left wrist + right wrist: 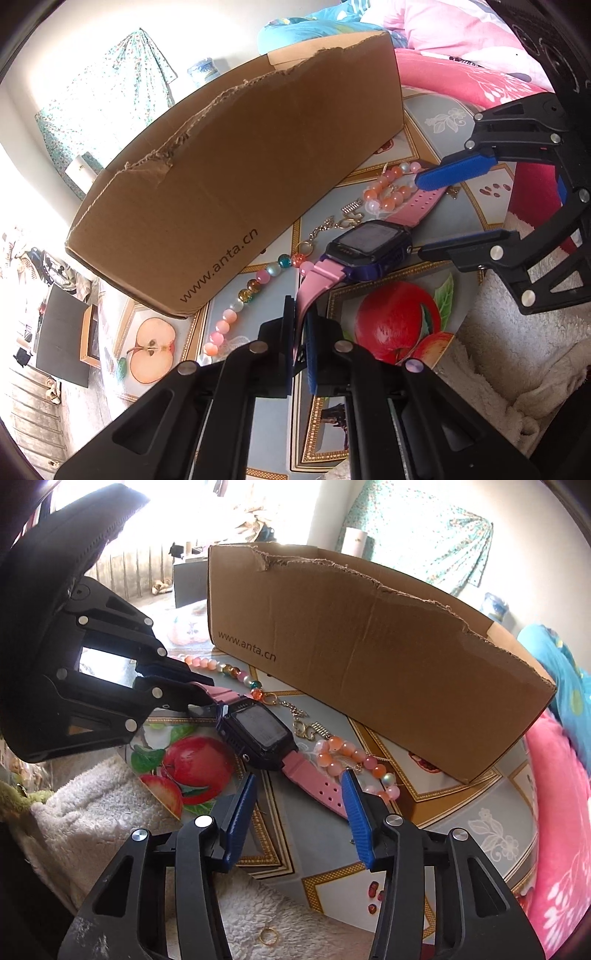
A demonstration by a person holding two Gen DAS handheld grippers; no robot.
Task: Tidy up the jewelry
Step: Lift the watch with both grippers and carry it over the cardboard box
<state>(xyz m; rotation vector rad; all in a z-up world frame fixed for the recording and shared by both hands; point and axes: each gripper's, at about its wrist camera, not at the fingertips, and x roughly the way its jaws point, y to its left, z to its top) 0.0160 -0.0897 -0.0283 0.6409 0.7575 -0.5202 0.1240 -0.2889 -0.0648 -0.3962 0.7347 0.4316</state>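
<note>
The left gripper point(300, 332) is pinched tight on one pink strap of the kids' smartwatch point(371, 251). The right gripper point(298, 794) is spread wide with nothing in it, and its blue tips sit on each side of the other pink strap.

The watch lies on the fruit-print tablecloth point(461, 819), at about 5 o'clock from the cardboard box point(236, 177). A string of mixed beads point(240, 295) lies at 8 o'clock from the watch. A peach bead bracelet point(388, 192) and a small gold chain point(325, 229) lie at 12 o'clock. A gold ring point(268, 937) sits apart on the fluffy white towel point(258, 904).

I think the job has barely started. All the jewelry I can see is outside the box. I cannot see inside it.

The box says "www.anta.cn". The watch screen is too blurry to read.
</note>
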